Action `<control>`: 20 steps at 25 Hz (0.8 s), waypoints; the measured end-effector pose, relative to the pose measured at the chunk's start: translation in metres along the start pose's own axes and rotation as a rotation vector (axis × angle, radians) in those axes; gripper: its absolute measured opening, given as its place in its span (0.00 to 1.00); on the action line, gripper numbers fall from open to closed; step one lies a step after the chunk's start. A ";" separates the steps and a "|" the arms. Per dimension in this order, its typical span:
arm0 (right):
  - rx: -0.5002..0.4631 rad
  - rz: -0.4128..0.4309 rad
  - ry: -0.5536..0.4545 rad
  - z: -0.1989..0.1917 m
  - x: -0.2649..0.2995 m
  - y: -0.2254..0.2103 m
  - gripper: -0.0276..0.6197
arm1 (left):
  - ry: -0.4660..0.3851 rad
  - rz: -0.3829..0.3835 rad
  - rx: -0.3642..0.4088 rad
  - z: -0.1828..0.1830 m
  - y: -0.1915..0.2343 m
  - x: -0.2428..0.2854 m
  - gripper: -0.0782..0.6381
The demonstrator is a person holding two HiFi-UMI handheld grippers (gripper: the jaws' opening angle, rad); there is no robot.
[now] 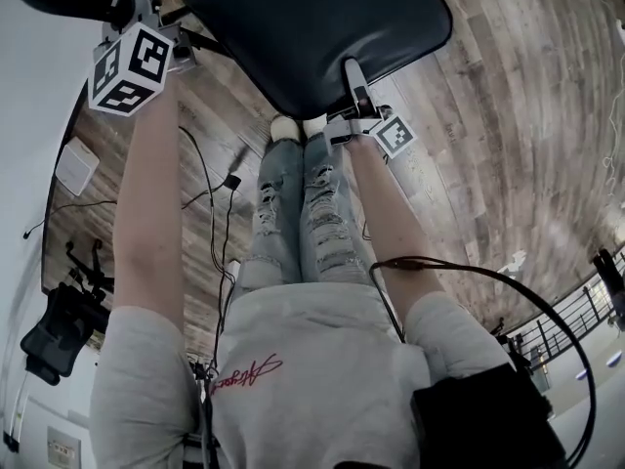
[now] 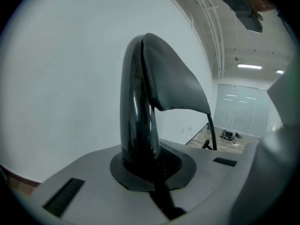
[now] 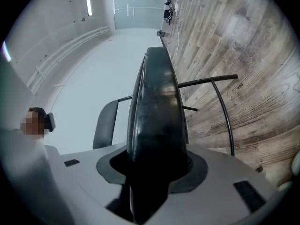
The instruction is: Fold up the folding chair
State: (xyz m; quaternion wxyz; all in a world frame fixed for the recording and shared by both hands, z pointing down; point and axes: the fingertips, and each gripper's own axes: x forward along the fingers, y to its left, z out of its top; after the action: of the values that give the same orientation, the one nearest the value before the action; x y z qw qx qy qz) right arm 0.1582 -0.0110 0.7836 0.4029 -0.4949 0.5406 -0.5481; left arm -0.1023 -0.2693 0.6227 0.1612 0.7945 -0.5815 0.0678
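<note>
Both grippers clamped on the folding chair [image 1: 312, 27]

Head view: its black seat [image 3: 157, 111] fills the top middle of the frame, above the wood floor [image 1: 508, 115]. The right gripper [image 1: 356, 91] is biting the seat's near edge, just under it. The left gripper [image 2: 145, 168], upper left, is clenched tight on the backrest [image 2: 164, 78] edge, which runs up the middle of its own view.

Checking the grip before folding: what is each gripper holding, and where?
Left gripper: clamped on an edge of the backrest. Right gripper: clamped on the near edge of the seat.
</note>
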 end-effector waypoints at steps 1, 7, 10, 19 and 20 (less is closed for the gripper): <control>-0.006 -0.025 0.004 0.001 0.005 0.008 0.34 | -0.008 -0.002 -0.001 0.006 -0.001 0.000 0.13; -0.009 -0.206 0.018 -0.010 0.026 0.063 0.34 | -0.016 -0.013 -0.014 0.030 0.000 -0.013 0.13; 0.002 -0.233 0.027 -0.009 0.050 0.089 0.33 | -0.039 -0.027 -0.011 0.045 -0.001 -0.007 0.13; -0.015 -0.304 0.067 -0.019 0.130 0.158 0.27 | -0.046 -0.137 -0.031 0.081 0.017 0.030 0.13; -0.018 -0.325 0.072 -0.021 0.142 0.167 0.27 | -0.047 -0.143 -0.028 0.087 0.021 0.035 0.13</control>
State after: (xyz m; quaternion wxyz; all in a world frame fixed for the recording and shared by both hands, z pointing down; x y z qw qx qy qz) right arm 0.0955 -0.1612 0.6344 0.2849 -0.5594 0.4726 -0.6186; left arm -0.1183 -0.3356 0.5548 0.1630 0.8330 -0.5279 0.0291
